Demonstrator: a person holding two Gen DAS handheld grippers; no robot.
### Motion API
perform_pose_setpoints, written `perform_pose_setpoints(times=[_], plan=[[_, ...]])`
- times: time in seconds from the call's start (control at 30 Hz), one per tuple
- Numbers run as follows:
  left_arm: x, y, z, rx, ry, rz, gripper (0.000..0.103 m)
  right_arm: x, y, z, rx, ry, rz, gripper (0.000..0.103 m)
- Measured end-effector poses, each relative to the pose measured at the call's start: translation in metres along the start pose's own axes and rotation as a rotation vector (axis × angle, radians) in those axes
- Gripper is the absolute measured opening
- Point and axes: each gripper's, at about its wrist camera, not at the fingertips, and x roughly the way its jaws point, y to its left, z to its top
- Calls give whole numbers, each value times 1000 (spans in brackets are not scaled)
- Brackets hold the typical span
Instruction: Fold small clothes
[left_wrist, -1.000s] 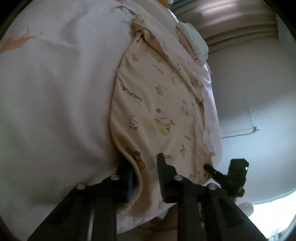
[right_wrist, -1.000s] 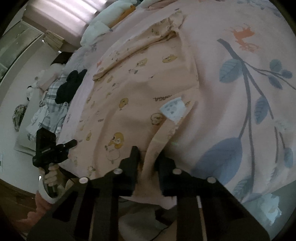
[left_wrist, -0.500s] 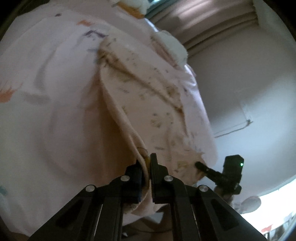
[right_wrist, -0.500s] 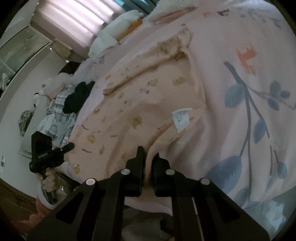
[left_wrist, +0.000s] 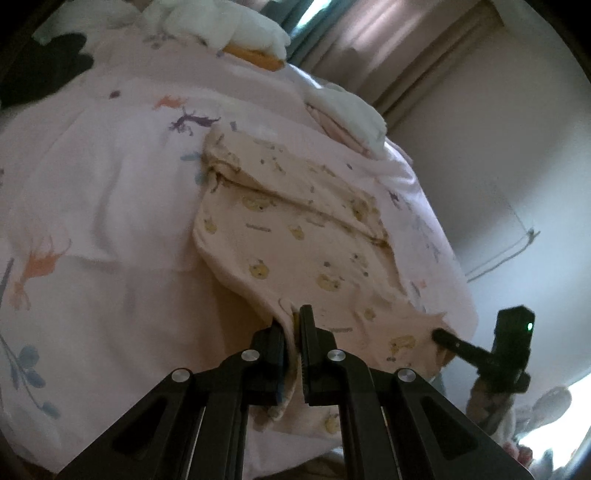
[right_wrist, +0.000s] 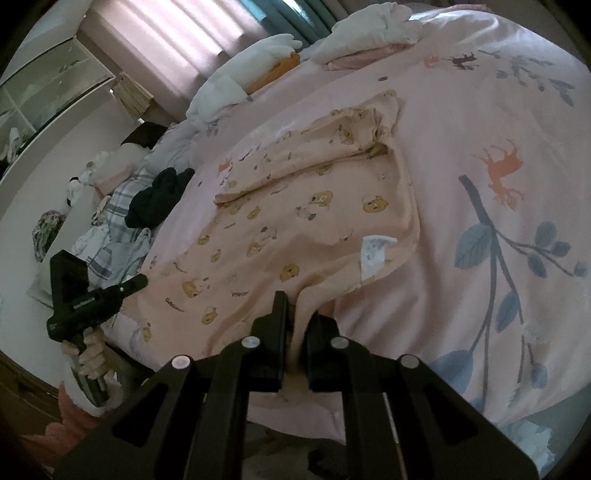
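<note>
A small cream garment (left_wrist: 295, 243) printed with little bears lies spread on the pink bed cover; it also shows in the right wrist view (right_wrist: 295, 229), with a white care label (right_wrist: 373, 254) turned up. My left gripper (left_wrist: 293, 317) is shut on one near corner of the garment's edge. My right gripper (right_wrist: 295, 306) is shut on the other near corner, lifting a ridge of cloth. Each gripper shows in the other's view: the right gripper (left_wrist: 443, 338) at the far hem, the left gripper (right_wrist: 138, 282) at the left hem.
The pink bed cover (right_wrist: 498, 184) has animal and leaf prints. White pillows (right_wrist: 258, 55) lie at the head of the bed. A dark garment (right_wrist: 159, 197) and plaid clothes (right_wrist: 110, 229) are piled at the left. Curtains (left_wrist: 388, 44) and a wall stand beyond.
Both grippers closed on the garment's near edge and then pulled back and up, so the garment now lies stretched flatter and farther from the cameras.
</note>
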Motion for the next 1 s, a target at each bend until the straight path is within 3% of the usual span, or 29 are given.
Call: perform_pose_setpoints(times=[0.2,1.0], plan=[[2,-12,0,67,-17,54,5,1,0,-1,1,3,-3,9],[-2,1,31,20,-77,55,5,6,11,28,-10,-50,-11,9]])
